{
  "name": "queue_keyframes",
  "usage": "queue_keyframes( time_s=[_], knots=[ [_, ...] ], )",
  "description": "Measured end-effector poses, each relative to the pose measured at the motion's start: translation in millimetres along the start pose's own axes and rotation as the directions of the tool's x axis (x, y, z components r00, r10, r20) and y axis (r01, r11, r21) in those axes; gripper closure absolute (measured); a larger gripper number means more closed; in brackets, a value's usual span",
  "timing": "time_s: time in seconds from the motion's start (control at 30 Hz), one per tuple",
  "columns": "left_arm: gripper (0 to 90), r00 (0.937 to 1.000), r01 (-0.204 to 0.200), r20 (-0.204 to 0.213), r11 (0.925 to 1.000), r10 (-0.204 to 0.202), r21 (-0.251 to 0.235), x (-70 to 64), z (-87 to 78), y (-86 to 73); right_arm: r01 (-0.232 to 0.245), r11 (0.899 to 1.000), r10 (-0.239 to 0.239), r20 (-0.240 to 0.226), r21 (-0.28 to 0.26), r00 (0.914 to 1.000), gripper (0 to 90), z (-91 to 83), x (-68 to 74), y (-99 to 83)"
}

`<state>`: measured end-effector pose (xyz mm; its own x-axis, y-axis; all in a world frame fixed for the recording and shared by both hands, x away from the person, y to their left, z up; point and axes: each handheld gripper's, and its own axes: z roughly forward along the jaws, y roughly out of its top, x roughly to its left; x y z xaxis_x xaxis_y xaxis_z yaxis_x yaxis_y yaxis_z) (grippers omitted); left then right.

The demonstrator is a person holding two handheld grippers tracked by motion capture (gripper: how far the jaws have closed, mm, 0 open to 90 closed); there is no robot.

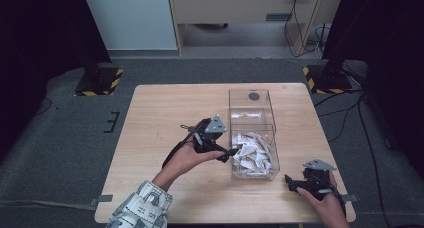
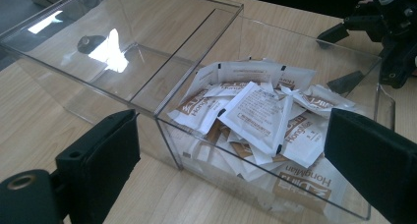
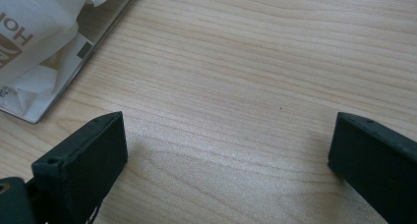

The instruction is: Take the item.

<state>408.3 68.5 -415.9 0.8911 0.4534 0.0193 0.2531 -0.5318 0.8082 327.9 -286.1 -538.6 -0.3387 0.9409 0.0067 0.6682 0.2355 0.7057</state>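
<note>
Clear plastic forms a long two-part box (image 1: 252, 132) standing toward the right half of a pale wooden table (image 1: 160, 113), its length running from the far edge toward the near edge. The far compartment (image 1: 251, 108) is bare apart from a small dark disc (image 1: 254, 96) seen at its base. The near compartment (image 1: 254, 155) holds a loose heap of white and brown sachets (image 1: 254, 153), piled flat and overlapping, so any one of them would have to be lifted out from the top.

A person's left hand holds the left gripper (image 1: 227, 153) touching or just beside the left wall of the near compartment, tilted toward the heap. Its jaws are spread wide and hold nothing; in the left gripper view they frame the corner of the box with the sachets (image 2: 255, 118) between them, which reads as lining up for a reach over the wall.

The right gripper (image 1: 292, 182) sits low by the table's near right corner, just beside the box's near end and apart from it. Its jaws are also spread wide with nothing between them; the right gripper view looks down on bare wood (image 3: 236, 76), with the box corner and a few sachets (image 3: 34, 42) at the upper left. It seems parked clear of the box, leaving the left hand room to work.
</note>
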Motion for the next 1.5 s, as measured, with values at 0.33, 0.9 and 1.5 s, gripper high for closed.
queue_keyframes(
  time_s=[0.33,0.9,1.5],
  knots=[
    [6.2,0.9996,-0.024,0.014,0.9996,0.024,0.014,-6.2,13.8,7.6,0.000,1.000,0.000,0.000,0.000,1.0000,1.7,0.0,0.0,0.0],
    [28.0,0.9961,-0.069,0.058,0.9966,0.066,0.046,-21.2,31.3,15.3,0.000,1.000,0.000,0.000,0.000,1.0000,1.7,0.0,0.0,0.0],
    [52.6,0.9927,-0.090,0.093,0.9844,0.077,0.151,-31.8,57.5,17.2,0.000,1.000,0.000,0.000,0.000,1.0000,1.7,0.0,0.0,0.0]
  ],
)
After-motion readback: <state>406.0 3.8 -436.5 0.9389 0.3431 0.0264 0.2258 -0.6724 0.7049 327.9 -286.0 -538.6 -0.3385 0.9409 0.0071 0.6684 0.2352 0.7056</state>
